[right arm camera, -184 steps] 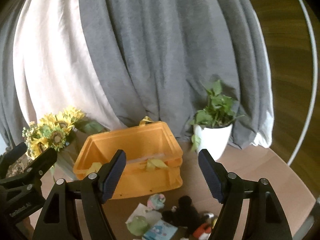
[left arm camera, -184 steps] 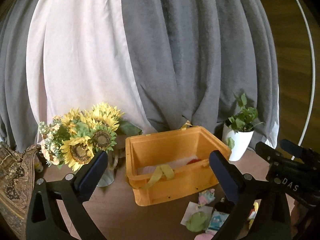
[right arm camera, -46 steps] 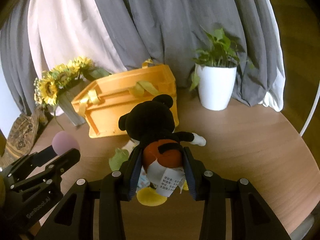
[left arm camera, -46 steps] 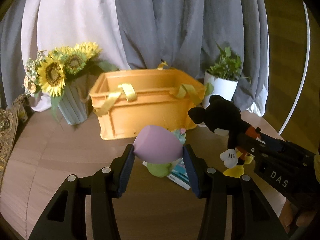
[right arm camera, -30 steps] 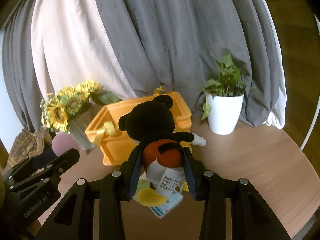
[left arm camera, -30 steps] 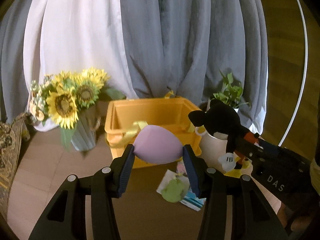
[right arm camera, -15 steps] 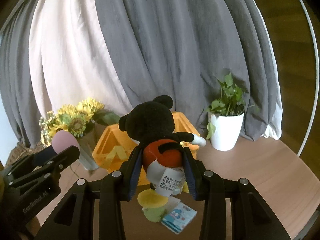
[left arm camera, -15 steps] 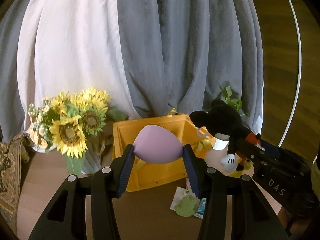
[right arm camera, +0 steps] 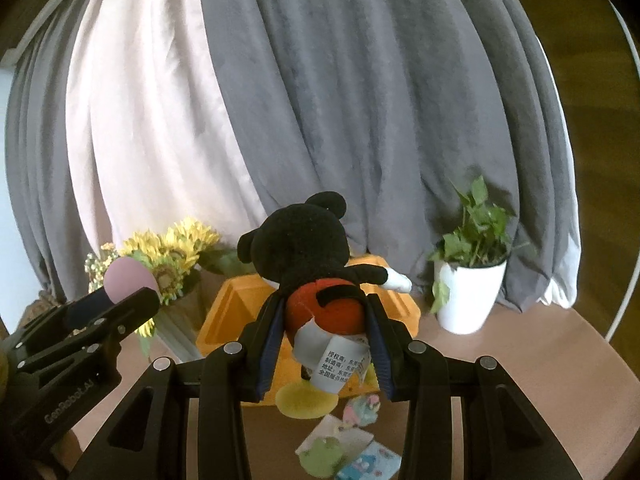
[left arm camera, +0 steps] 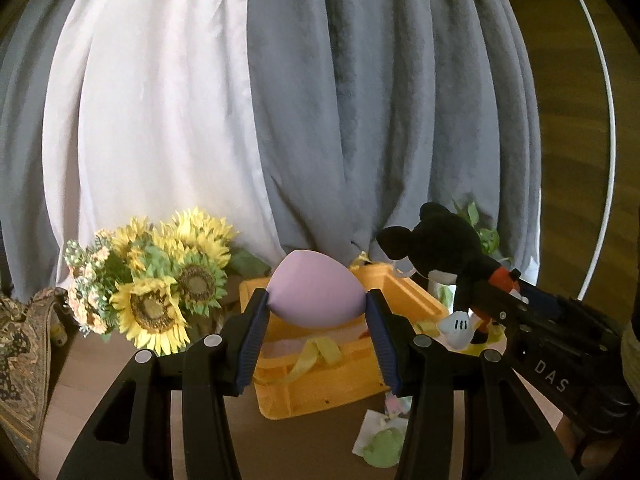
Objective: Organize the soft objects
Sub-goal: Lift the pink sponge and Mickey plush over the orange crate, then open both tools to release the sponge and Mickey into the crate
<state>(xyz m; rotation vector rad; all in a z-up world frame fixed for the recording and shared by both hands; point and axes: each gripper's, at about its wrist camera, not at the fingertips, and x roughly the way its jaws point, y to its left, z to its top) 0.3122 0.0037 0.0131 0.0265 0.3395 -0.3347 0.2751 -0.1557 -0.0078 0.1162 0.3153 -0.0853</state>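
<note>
From the left wrist view, the left gripper [left arm camera: 317, 322] is clamped on a pale purple egg-shaped soft toy [left arm camera: 316, 294], its long axis lying crosswise from pad to pad. Just beyond and below it sits the orange crate [left arm camera: 416, 304], open side up, with something pale and a yellow strap inside. So the crate lies straight ahead of this gripper and lower down; I'd judge the coming move is a short carry forward and a drop. At the right edge the right gripper [left arm camera: 486, 306] shows from the side, holding the black mouse plush [left arm camera: 444, 254] over the crate's right end. A sunflower bouquet [left arm camera: 156, 280] stands to the left of the crate, and a green soft piece [left arm camera: 382, 450] lies on paper on the near table.

From the right wrist view, the right gripper [right arm camera: 324, 330] is closed narrowly around the plush's red middle, head pointing away toward the crate [right arm camera: 224, 316], which is mostly hidden behind the toy. Both hands look about equally close to the crate. This view alone shows the plush's white label, the whole potted plant [right arm camera: 468, 288] on the far right, well apart from the crate, and more small items on the near table, including a pastel toy [right arm camera: 362, 408]. Only the left view shows the crate's inside.
</note>
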